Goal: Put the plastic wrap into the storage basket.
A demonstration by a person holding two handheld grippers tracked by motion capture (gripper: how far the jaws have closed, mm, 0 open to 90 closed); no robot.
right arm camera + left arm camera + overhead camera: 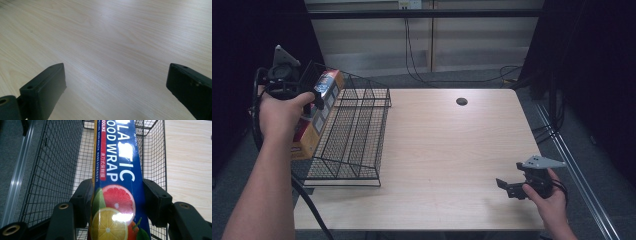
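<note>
Left gripper view: the left gripper (117, 202) has its fingers (156, 202) pinching a long box of plastic wrap (117, 170) across its narrow sides, so the box points ahead into the wire basket (55, 170), likely to be lowered in. The right gripper (512, 187) rests on the surface (452, 150), fingers spread, holding nothing.

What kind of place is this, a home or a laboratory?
Probably a laboratory or recording studio: a plain wooden table stands between dark curtains, loose cables lie on the floor behind it, and each hand holds a camera-bearing gripper.
</note>
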